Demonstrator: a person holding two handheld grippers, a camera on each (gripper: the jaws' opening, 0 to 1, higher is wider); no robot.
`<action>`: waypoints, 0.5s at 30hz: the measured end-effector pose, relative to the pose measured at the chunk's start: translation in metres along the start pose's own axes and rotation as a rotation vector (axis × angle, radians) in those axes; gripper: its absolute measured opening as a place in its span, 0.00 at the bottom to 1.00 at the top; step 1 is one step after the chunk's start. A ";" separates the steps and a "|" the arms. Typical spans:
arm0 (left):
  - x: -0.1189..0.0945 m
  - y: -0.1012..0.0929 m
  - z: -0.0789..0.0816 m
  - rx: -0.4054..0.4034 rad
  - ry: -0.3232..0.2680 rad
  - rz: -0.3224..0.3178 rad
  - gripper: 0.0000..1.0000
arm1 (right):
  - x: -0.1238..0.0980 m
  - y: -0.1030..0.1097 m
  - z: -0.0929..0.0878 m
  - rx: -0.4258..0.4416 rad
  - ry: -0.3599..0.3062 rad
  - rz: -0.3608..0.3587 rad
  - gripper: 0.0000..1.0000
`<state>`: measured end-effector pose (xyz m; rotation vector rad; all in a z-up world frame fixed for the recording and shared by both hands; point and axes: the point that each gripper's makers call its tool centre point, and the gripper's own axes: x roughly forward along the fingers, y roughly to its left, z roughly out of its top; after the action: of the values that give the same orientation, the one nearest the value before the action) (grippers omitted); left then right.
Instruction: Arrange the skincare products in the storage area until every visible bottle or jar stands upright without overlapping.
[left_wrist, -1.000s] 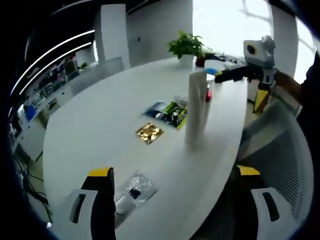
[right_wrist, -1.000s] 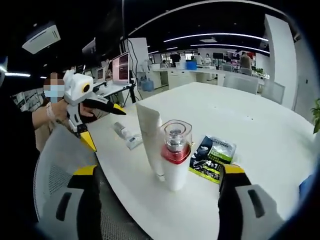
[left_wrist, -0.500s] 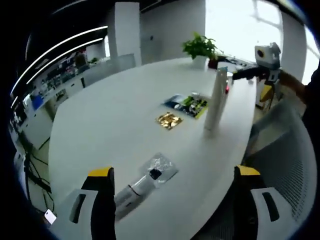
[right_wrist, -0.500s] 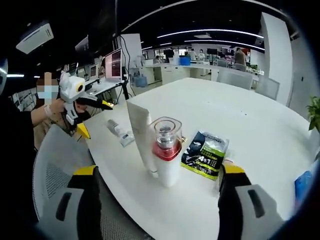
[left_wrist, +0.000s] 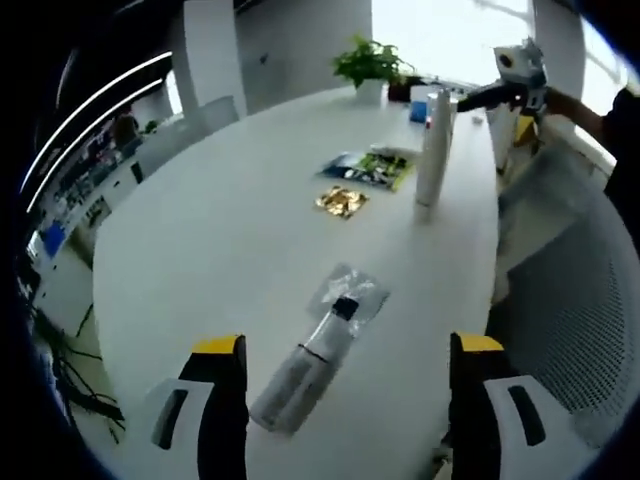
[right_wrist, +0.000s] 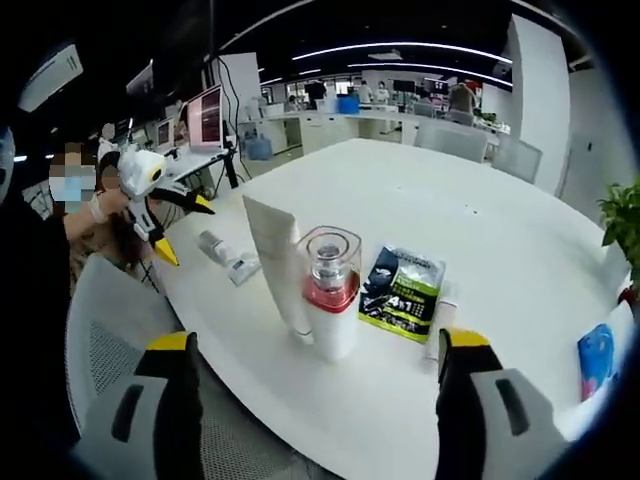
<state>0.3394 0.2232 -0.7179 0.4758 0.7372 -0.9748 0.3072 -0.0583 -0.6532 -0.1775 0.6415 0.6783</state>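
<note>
White bottle (left_wrist: 305, 368) lies flat between the left gripper (left_wrist: 345, 400)'s open, empty jaws; a rough grab could roll it off the worktop (left_wrist: 220, 230).

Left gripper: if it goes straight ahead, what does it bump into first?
Probably the lying bottle on the white table, which sits between the open left gripper jaws. Depth is hard to judge.

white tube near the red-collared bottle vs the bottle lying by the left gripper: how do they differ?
Pose: the white tube stands upright; the lying bottle rests on its side.
Cap: the lying bottle has a dark cap end; the white tube shows none.
Neighbours: the white tube stands beside the red-collared bottle; the lying bottle sits partly on a clear wrapper.
Both are pale and on the white table.
</note>
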 end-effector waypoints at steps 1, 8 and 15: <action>0.001 0.001 -0.001 0.006 0.001 -0.019 0.73 | 0.000 0.002 0.000 -0.001 0.004 -0.003 0.99; 0.008 0.016 -0.014 0.050 0.042 -0.096 0.55 | -0.001 0.007 -0.003 0.028 0.023 -0.034 0.99; 0.020 0.027 -0.038 0.138 0.173 -0.146 0.41 | -0.001 0.008 -0.007 0.049 0.043 -0.058 0.99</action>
<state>0.3564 0.2504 -0.7568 0.6390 0.8728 -1.1355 0.2980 -0.0554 -0.6575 -0.1649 0.6910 0.6035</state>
